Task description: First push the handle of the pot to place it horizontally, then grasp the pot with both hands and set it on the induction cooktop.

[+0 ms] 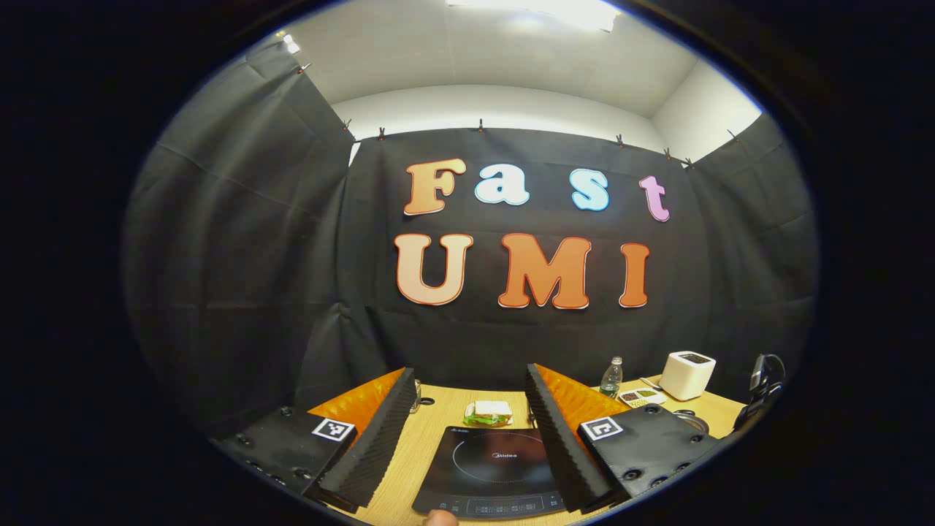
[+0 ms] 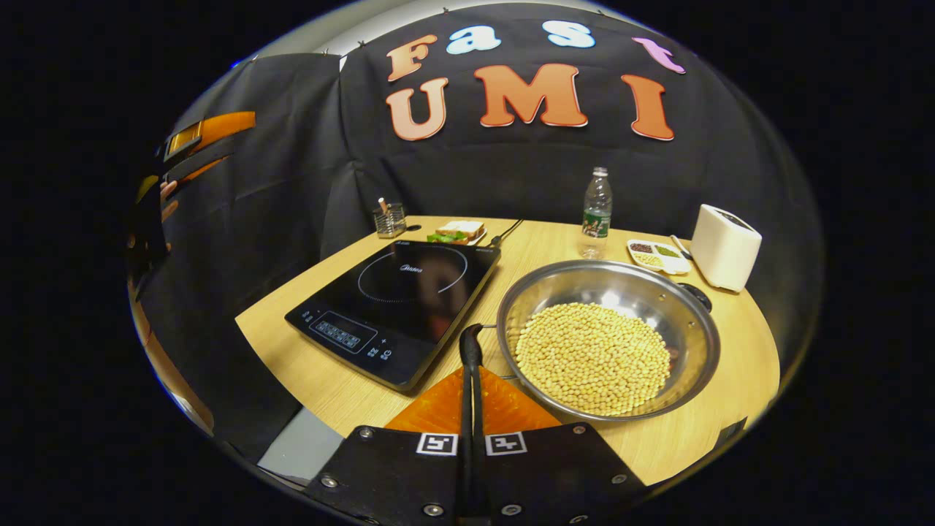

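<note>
While the right gripper (image 2: 467, 394) keeps its two fingers pressed flat together with nothing between them, its tip sits just beside the near rim of the steel pot (image 2: 608, 340), which is full of pale beans and rests on the wooden table (image 2: 730, 343) right of the induction cooktop (image 2: 398, 307). Over on the other side, the left gripper (image 1: 467, 431) hangs spread wide above the cooktop, grasping nothing. Behind stand a water bottle (image 2: 597, 212), a white toaster (image 2: 724, 247) and a sandwich (image 2: 456, 231).
</note>
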Available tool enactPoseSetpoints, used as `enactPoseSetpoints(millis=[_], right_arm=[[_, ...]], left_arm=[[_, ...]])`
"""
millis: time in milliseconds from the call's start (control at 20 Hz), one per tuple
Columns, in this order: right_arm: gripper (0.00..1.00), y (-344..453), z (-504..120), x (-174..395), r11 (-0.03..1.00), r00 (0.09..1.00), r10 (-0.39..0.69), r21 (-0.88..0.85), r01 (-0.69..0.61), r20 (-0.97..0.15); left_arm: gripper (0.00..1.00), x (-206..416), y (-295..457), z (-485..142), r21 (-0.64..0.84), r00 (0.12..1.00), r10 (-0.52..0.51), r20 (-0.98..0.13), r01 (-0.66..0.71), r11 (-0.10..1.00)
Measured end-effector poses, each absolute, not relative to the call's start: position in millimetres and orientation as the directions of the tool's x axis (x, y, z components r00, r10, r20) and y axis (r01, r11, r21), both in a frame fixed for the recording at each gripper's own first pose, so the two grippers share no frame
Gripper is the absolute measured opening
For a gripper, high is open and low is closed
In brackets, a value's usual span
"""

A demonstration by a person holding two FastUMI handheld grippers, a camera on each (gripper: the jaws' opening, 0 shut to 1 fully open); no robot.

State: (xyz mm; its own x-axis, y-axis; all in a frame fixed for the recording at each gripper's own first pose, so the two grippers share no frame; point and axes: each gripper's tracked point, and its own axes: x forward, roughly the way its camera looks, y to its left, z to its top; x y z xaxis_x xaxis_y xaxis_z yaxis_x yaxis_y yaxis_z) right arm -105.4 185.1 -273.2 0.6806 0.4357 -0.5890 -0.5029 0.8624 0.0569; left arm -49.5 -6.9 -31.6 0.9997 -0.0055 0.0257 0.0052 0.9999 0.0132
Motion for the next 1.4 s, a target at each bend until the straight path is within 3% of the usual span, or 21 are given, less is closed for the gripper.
enactPoseSetpoints(millis=[400, 1400], right_arm=[[0.0, 194, -307, -103, 0.866, 0.637, 0.399, 0.041, -0.499, -0.659], [0.0, 219, -306, -79, 0.871, 0.635, 0.414, 0.082, -0.484, -0.653]], left_arm=[[0.97, -47, 10, -44, 0.017, 1.0, 0.017, 0.001, -0.017, 1.0], [0.97, -47, 28, -46, 0.023, 0.999, 0.044, 0.011, -0.044, 0.999]])
